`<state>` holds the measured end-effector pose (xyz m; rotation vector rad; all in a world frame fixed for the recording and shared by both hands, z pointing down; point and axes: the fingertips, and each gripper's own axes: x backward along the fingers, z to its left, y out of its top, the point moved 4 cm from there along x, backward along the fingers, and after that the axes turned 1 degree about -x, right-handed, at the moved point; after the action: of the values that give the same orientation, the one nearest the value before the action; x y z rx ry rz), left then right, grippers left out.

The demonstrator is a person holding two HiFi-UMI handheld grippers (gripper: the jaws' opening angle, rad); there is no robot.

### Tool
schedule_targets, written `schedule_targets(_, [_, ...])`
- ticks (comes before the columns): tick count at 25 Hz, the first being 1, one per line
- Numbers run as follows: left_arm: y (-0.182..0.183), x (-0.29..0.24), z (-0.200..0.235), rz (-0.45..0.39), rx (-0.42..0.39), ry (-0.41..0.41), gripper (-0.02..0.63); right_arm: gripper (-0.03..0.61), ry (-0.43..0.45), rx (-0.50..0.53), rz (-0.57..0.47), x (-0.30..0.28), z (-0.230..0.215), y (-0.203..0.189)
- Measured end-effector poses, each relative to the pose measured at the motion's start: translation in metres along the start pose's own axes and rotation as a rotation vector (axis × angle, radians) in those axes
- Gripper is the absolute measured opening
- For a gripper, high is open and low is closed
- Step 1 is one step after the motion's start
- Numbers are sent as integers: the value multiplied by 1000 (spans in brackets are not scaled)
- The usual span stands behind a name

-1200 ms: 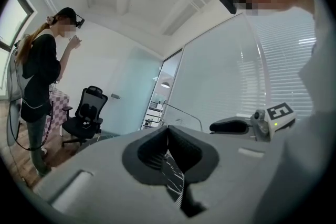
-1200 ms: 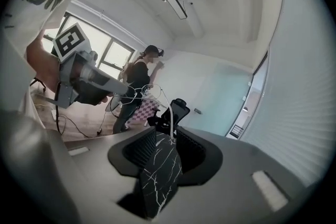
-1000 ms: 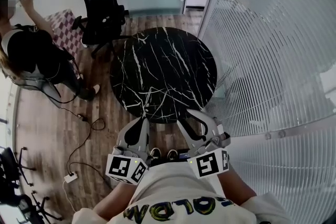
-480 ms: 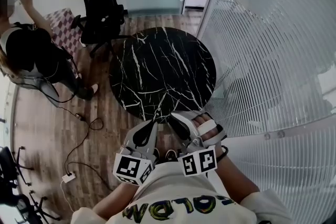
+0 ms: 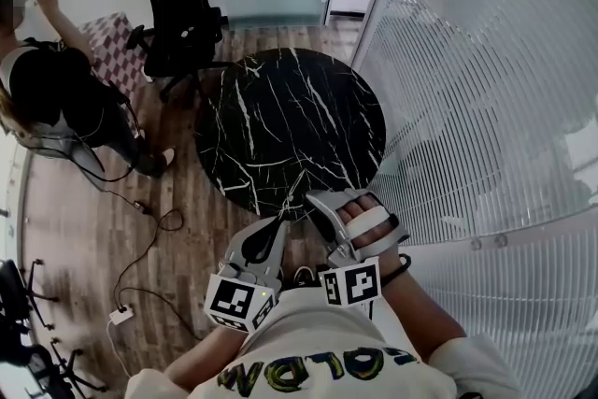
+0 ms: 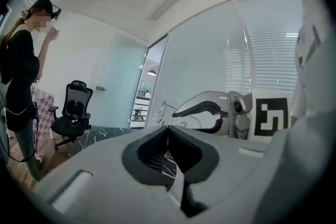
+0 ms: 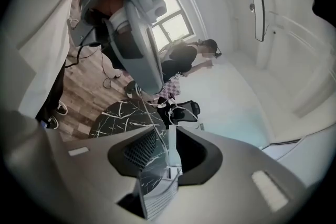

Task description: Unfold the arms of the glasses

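Thin wire-framed glasses (image 5: 295, 193) hang in the air between my two grippers, over the near edge of the black marble table (image 5: 290, 126). My right gripper (image 5: 314, 200) is shut on the glasses; in the right gripper view a clear lens (image 7: 170, 150) stands between its jaws. From there one thin arm (image 7: 149, 113) runs up to the tip of my left gripper (image 7: 138, 85). My left gripper (image 5: 277, 221) is shut, its jaws pinched to a narrow slit on that arm. In the left gripper view the frame (image 6: 161, 111) shows beside the right gripper's fingers (image 6: 197, 108).
A black office chair (image 5: 182, 9) stands beyond the table. A person in dark clothes (image 5: 47, 89) sits at the far left. Cables (image 5: 140, 229) lie on the wooden floor. A glass wall with blinds (image 5: 486, 107) runs along the right.
The two grippers have drawn together at the table's near edge. The right gripper has rolled over, so the hand's back now faces up, and has sunk a little. The left moved right.
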<state>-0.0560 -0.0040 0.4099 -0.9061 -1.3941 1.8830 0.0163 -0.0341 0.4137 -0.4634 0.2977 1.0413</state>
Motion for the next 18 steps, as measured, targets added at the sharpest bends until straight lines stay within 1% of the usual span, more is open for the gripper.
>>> schedule_targets(3, [-1,0,2,-4,3,0,6,121,12,19,3,-4,3,0])
schedule_targets(7, [-2,-1,6,-11,1,12,6,66,19,20,-3,-7,10,0])
schedule_targets(10, [-3,-1,10,-13,-1,26,6,40,17,7,-5,-6,13,0])
schedule_targets(14, [-3,-1,15,-14,-4,47,6,34,7,-15,8,-6,16,0])
schedule_targets(18, [0,-2,23,-22,-13,76,6,20,21,-49,17,-6,21,1])
